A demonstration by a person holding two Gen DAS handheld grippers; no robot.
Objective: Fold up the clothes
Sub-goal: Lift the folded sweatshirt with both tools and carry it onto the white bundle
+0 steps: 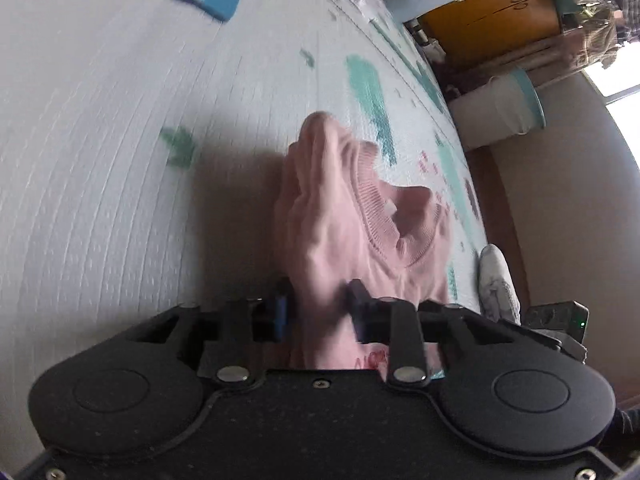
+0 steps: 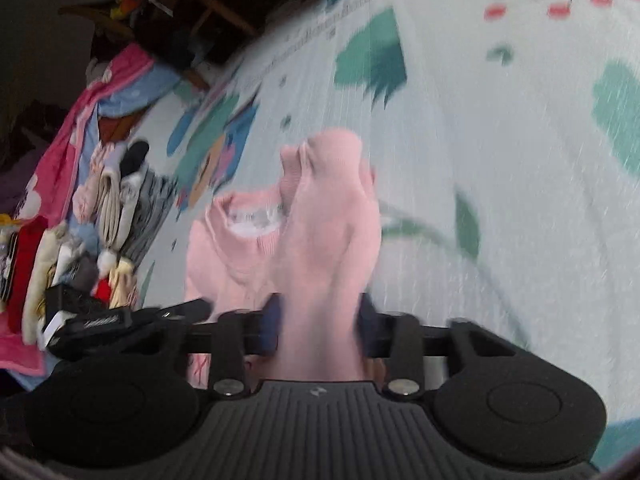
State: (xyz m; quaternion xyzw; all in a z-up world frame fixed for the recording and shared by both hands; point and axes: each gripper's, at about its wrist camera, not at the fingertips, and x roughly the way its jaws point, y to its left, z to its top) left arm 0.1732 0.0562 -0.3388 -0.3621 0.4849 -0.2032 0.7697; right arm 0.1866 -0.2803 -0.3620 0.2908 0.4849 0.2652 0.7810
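A pink sweater [image 1: 340, 216] with a ribbed neck hangs above a pale patterned play mat [image 1: 120, 160]. My left gripper [image 1: 318, 308] is shut on a bunch of its fabric near the shoulder. In the right wrist view the same pink sweater [image 2: 320, 232] hangs with its neck opening to the left, and my right gripper [image 2: 320, 320] is shut on its other shoulder bunch. Both views are motion blurred. The sweater's lower part is hidden under the gripper bodies.
A pile of folded and loose clothes [image 2: 100, 216] lies at the mat's left edge in the right wrist view, with a pink towel [image 2: 64, 148] behind it. A white bucket [image 1: 500, 108] and a wooden cabinet [image 1: 492, 16] stand beyond the mat's far edge.
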